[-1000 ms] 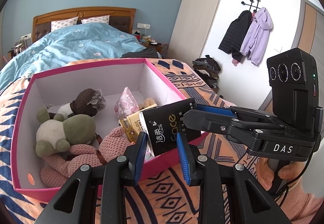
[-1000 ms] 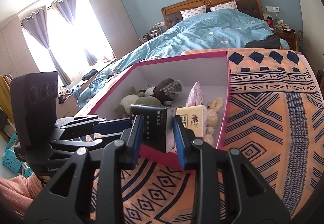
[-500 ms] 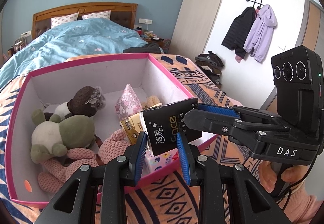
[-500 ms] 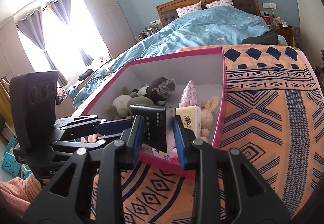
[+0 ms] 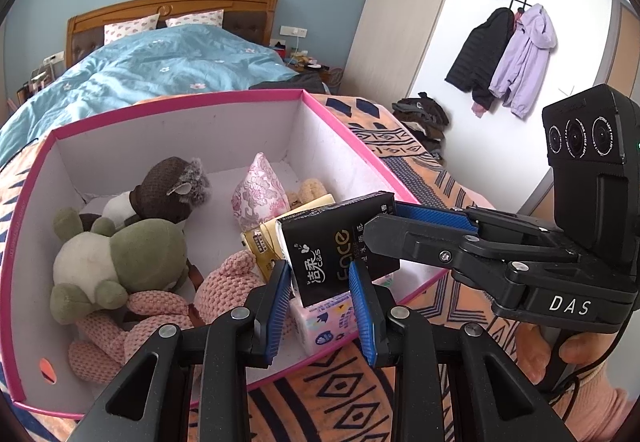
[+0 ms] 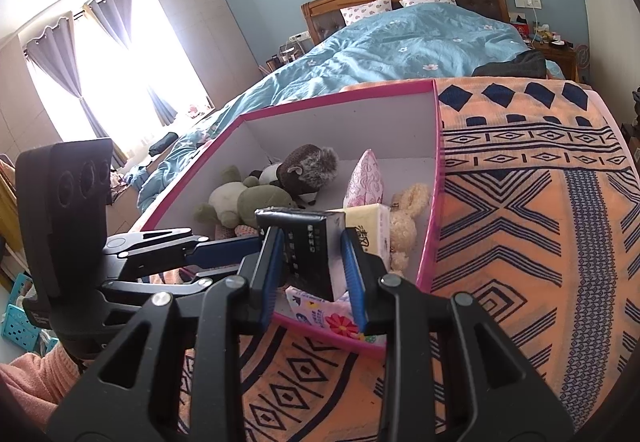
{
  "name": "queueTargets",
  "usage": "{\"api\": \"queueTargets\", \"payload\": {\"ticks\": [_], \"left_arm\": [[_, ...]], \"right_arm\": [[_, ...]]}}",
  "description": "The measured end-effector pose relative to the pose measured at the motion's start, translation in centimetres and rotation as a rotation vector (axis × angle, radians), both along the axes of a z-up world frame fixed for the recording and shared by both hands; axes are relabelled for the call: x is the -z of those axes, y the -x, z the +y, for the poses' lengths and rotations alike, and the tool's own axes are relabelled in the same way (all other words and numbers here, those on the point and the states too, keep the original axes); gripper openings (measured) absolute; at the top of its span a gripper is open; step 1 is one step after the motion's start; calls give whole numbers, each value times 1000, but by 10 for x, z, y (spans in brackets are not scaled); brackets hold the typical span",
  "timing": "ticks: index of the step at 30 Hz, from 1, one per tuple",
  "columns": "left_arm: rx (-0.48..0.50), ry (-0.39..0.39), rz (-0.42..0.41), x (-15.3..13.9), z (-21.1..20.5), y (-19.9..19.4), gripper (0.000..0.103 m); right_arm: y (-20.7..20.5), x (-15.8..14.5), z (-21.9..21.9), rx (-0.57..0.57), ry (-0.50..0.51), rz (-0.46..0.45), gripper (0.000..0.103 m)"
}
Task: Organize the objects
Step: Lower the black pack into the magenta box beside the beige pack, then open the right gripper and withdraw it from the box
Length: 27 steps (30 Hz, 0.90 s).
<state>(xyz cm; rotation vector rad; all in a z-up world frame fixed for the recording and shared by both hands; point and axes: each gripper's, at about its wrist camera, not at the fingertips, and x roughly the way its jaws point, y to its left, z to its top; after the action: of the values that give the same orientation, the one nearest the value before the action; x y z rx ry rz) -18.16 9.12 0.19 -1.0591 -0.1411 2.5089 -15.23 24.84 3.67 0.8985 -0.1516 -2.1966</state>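
Both hand-held grippers, left [image 5: 320, 298] and right [image 6: 312, 274], clamp the black tissue pack [image 5: 340, 246] at centre frame, its long axis slanting over the pink box [image 5: 360, 150] just below.

left wrist: close, faces bed headboard | right wrist: close, faces window | shared: pink-rimmed white cardboard box [image 5: 352, 146] [image 6: 434, 178]

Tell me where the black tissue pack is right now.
The black tissue pack hangs over the pink box's near right corner, gripped by the left claw and right claw, just above a floral tissue pack.
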Motion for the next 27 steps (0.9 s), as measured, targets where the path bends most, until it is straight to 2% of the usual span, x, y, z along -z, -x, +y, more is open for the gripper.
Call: {"api": "queueTargets", "payload": {"ticks": [7, 19, 22, 25, 27], "left_arm": [[-6, 12, -13, 3, 0, 4, 30], [-24, 29, -16, 4, -5, 5, 31], [-42, 46, 14, 1, -6, -4, 42], [-75, 65, 65, -4, -12, -20, 55], [-108, 76, 101, -7, -18, -33, 76]], "right_arm": [[5, 6, -3, 8, -16, -14, 33], [2, 7, -17, 47, -126, 16, 32], [0, 7, -17, 59, -126, 23, 34], [-11, 4, -15, 86, -130, 65, 49], [-22, 1, -13, 104, -132, 101, 62]]}}
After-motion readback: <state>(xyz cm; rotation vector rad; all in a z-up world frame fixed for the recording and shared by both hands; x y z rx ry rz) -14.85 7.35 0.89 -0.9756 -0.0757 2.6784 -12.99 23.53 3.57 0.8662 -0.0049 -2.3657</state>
